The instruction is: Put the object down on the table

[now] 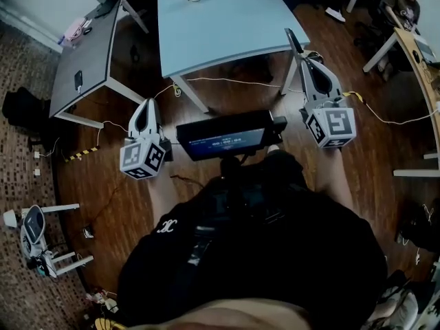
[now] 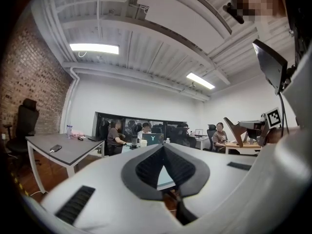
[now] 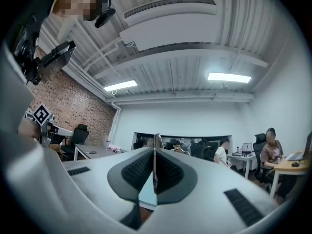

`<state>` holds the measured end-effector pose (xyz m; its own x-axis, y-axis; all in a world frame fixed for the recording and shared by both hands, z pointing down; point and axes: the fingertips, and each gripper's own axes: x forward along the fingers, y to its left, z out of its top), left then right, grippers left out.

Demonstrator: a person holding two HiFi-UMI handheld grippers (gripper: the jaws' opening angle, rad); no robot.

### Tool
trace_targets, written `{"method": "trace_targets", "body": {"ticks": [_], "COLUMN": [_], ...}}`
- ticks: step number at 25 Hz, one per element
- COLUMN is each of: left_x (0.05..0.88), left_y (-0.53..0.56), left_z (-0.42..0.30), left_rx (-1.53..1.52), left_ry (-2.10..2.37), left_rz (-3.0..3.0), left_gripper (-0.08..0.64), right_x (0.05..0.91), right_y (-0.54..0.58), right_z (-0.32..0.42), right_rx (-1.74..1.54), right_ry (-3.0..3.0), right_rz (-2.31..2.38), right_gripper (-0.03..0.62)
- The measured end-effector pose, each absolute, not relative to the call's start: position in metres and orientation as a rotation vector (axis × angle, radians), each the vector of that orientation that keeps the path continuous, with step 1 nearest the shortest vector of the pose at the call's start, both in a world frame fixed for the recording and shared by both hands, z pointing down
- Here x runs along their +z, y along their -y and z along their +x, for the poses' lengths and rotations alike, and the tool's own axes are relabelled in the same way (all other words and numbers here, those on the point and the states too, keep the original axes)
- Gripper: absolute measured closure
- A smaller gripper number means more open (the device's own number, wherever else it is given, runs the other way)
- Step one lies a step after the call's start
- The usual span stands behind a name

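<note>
The right gripper (image 3: 154,151) is clenched on the object (image 3: 157,140), a thin flat dark piece standing on edge between the pads with its end projecting past the fingertips. The object is held off the surface at the near right corner of the light-blue desk (image 1: 227,26). The left gripper (image 2: 163,147) is short of the desk's near edge, jaw tips together with nothing between them.
</note>
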<state>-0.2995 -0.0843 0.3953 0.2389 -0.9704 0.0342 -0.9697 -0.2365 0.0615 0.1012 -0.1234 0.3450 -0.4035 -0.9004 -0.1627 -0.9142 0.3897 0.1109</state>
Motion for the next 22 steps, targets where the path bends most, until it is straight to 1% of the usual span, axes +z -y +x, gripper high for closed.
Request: {"method": "trace_targets", "body": {"ticks": [5,11,15,22], "left_x": [0.408,0.427,0.429,0.403], "left_y": [0.116,0.181,0.248,0.356], "left_z": [-0.303,-0.296,-0.275,-0.232], "left_rx": [0.017,0.056,0.068,0.061], "left_ry": [1.892,1.923,1.916,1.932], "left_rz": [2.414,2.378,2.375,2.417], "left_gripper": [0.571,0.569,0.571,0.569], "right_x": [0.358,0.381,0.388,0.393], "right_y": [0.160,0.239,0.315,0.420], "right_z": [0.091,0.097,0.113,0.136], "right_rx": [0.248,0.215,0.147,0.095], "right_ry": [-2.556,-2.576,-2.579,-2.640], "right_rz": [-1.638,-1.600,-1.592,-1.523], "right_gripper": [0.586,0.586,0.586,0.586]}}
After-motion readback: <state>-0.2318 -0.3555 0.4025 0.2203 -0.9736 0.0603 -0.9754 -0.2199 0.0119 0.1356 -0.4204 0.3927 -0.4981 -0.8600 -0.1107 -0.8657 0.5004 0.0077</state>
